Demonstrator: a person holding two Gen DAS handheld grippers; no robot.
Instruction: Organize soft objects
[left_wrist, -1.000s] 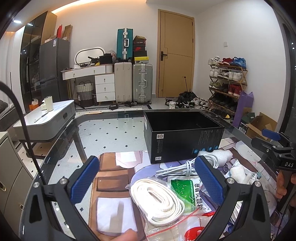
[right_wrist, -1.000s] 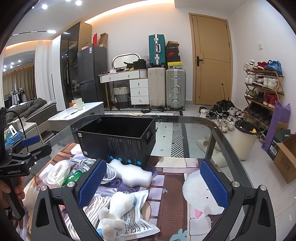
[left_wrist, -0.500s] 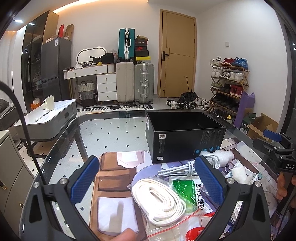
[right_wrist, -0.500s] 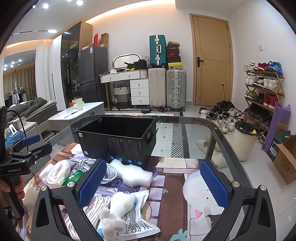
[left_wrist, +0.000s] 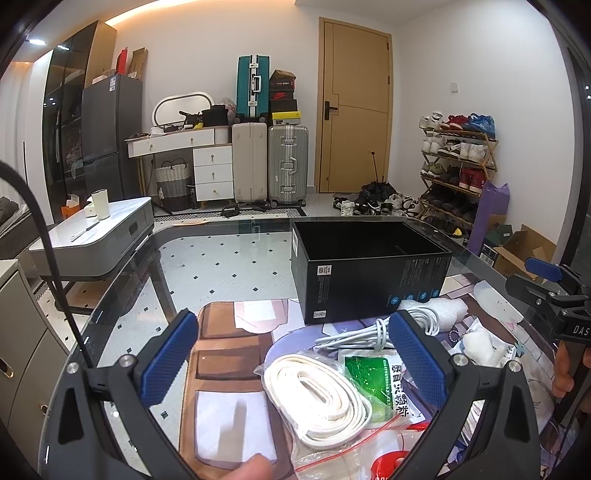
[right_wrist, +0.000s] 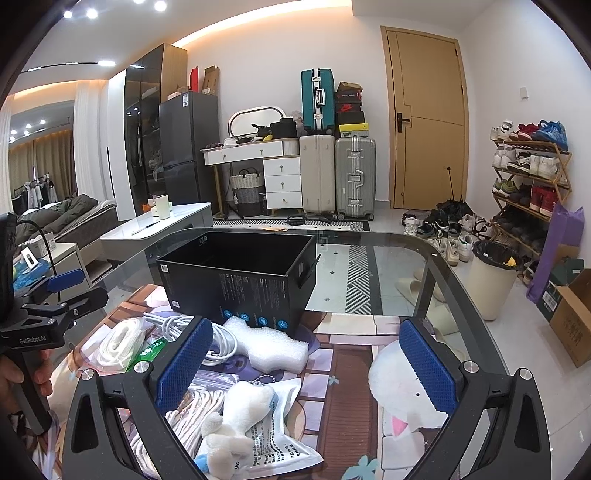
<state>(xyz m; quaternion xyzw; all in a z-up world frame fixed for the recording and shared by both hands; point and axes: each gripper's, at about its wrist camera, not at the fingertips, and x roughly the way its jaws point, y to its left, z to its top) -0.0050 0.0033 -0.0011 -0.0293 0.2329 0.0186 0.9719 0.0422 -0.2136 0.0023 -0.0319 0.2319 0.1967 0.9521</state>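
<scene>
Both the left gripper (left_wrist: 293, 356) and the right gripper (right_wrist: 304, 360) hung spread wide and empty above the glass table (right_wrist: 399, 258). An open black cardboard box (left_wrist: 369, 273) stood behind a coiled white strap in a clear bag (left_wrist: 317, 398) and a white plush toy (right_wrist: 236, 417).

The surface (right_wrist: 436, 280) is glossy see-through glass. The black box (left_wrist: 369, 280) looks like matt cardboard. Just in front of it: a lumpy white foam piece (right_wrist: 266, 345), a smooth plastic-coated cable (left_wrist: 369, 332), a shiny clear plastic bag (left_wrist: 332, 446), and a fuzzy plush toy (right_wrist: 236, 417).
</scene>
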